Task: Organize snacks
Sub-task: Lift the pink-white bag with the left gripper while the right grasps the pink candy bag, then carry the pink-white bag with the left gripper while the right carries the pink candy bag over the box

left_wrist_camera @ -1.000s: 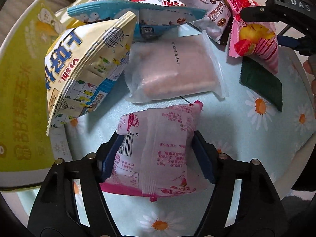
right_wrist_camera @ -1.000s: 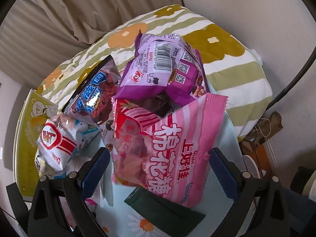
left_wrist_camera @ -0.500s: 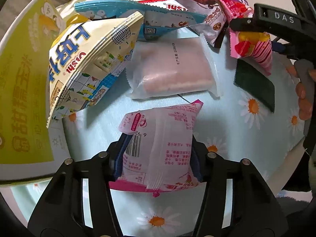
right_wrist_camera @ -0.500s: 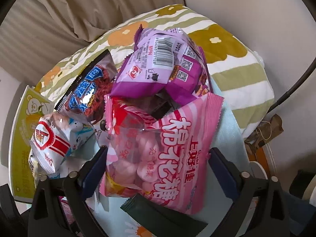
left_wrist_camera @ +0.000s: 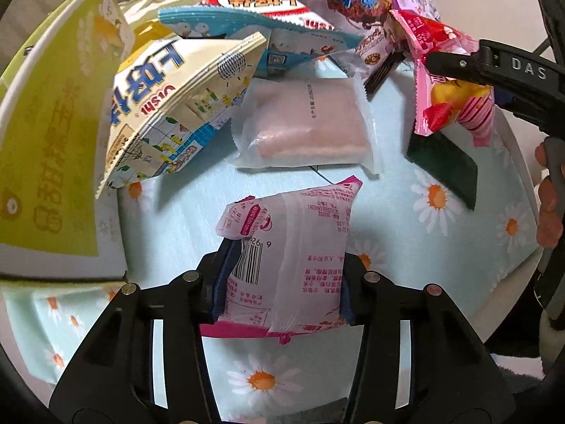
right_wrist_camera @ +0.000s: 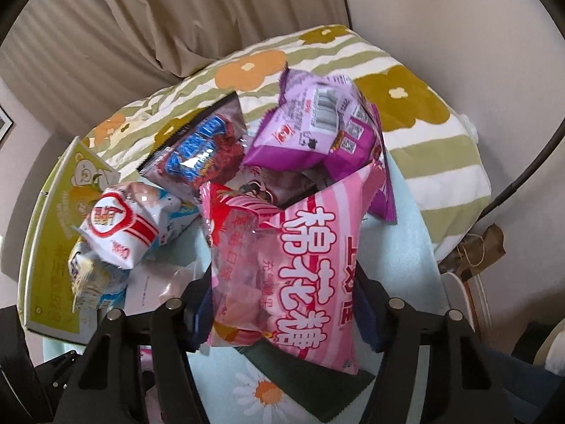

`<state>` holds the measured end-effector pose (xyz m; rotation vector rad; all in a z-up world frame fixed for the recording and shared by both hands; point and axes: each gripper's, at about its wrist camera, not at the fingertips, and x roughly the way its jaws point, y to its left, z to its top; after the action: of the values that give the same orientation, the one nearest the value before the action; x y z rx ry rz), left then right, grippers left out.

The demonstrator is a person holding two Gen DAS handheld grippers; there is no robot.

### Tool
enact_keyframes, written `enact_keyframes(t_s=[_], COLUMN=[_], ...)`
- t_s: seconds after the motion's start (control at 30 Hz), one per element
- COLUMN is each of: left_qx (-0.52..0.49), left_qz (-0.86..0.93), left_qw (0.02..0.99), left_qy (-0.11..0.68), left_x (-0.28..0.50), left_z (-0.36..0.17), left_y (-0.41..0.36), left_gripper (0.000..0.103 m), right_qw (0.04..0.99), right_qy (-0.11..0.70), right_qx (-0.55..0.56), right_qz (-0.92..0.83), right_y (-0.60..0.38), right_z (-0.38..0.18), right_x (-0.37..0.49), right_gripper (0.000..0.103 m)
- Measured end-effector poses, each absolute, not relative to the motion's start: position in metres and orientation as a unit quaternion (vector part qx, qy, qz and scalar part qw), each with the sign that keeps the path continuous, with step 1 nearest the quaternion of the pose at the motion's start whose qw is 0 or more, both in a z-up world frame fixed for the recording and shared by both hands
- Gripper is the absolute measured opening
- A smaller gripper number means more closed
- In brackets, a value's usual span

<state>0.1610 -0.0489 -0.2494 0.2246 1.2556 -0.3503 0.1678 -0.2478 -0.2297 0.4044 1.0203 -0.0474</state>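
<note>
My left gripper [left_wrist_camera: 282,282] is shut on a small white-and-pink snack packet [left_wrist_camera: 289,258] and holds it just above the daisy-print cloth [left_wrist_camera: 406,233]. My right gripper [right_wrist_camera: 282,304] is shut on a pink marshmallow bag [right_wrist_camera: 310,254], lifted off the cloth; it also shows in the left wrist view [left_wrist_camera: 448,95]. Behind lie a frosted pink packet [left_wrist_camera: 310,127], a cream chip bag [left_wrist_camera: 169,106], a blue-and-white bag [left_wrist_camera: 261,31] and a purple bag [right_wrist_camera: 317,130].
A yellow-green carton [left_wrist_camera: 46,141] stands at the left. A dark green sachet [left_wrist_camera: 445,166] lies flat on the cloth under the marshmallow bag. A red-and-blue snack bag [right_wrist_camera: 201,148] leans on a flowered cushion [right_wrist_camera: 416,106] behind the pile.
My right gripper closed on the marshmallow bag and lifted it. My left gripper tightened on the small packet and raised it slightly.
</note>
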Motion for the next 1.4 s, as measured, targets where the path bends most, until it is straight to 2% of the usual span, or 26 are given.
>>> enact_keyframes(t_s=[0.23, 0.53, 0.9, 1.13, 1.4], left_qx=[0.086, 0.040, -0.015, -0.026, -0.025], left_qz=[-0.153, -0.119, -0.064, -0.023, -0.013], left_qw=[0.808, 0.852, 0.891, 0.891, 0.871], left_qy=[0.562, 0.508, 0.448, 0.454, 0.490], left_x=[0.145, 0.144, 0.177, 0.201, 0.238], left_z=[-0.217, -0.140, -0.068, -0.059, -0.096], left_y=[-0.048, -0.038, 0.055, 0.145, 0.225], left_gripper=[0.044, 0.044, 0.044, 0.044, 0.044], right_qw=[0.864, 0.885, 0.897, 0.891, 0.874], right_qy=[0.468, 0.436, 0.399, 0.395, 0.422], right_qx=[0.183, 0.151, 0.120, 0.119, 0.119], right_qz=[-0.003, 0.054, 0.148, 0.189, 0.208], right_y=[-0.251, -0.244, -0.169, -0.084, 0.000], right_z=[-0.200, -0.136, -0.063, -0.045, -0.063], right_x=[0.155, 0.142, 0.164, 0.193, 0.217], right_gripper=[0.061, 0.061, 0.061, 0.061, 0.061])
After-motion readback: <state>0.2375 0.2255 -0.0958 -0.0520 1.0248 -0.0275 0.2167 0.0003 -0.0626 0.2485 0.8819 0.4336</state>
